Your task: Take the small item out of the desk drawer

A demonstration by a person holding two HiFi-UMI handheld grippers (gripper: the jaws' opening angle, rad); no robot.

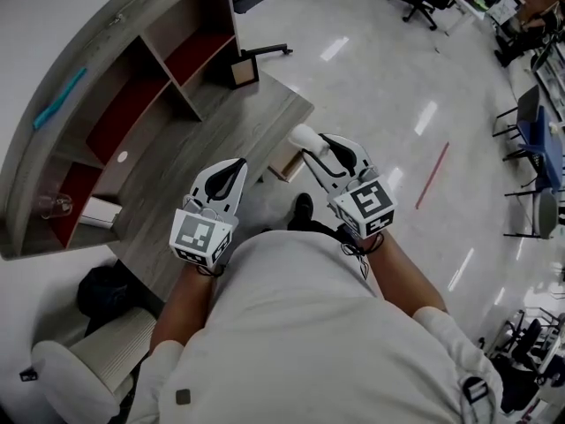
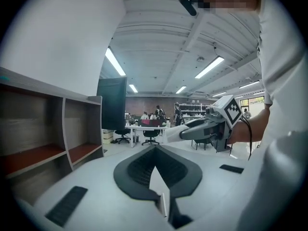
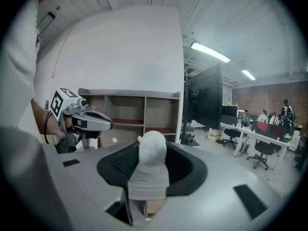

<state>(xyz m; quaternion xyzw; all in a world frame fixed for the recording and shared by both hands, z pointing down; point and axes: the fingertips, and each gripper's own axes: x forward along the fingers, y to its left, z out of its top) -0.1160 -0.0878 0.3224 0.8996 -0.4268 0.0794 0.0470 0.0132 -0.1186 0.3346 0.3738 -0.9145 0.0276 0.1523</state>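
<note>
A white rolled cloth-like small item [image 3: 152, 143] stands upright between the jaws of my right gripper [image 3: 152, 160], which is shut on it. In the head view the same item [image 1: 303, 135] sticks out of the right gripper [image 1: 320, 148], held in the air just past the grey wooden desk's [image 1: 221, 131] corner. A pale wooden drawer [image 1: 284, 162] peeks out below that corner, mostly hidden. My left gripper [image 1: 237, 166] hovers over the desk's front edge, its jaws together with nothing between them [image 2: 154, 150].
A shelf hutch [image 1: 132, 87] with red-backed compartments stands on the desk. A small framed board [image 1: 244, 71] sits at the far end, with a glass [image 1: 55, 206] and a white box [image 1: 97, 212] nearer. A white chair [image 1: 79, 369] and a black bag [image 1: 101, 290] are at the lower left.
</note>
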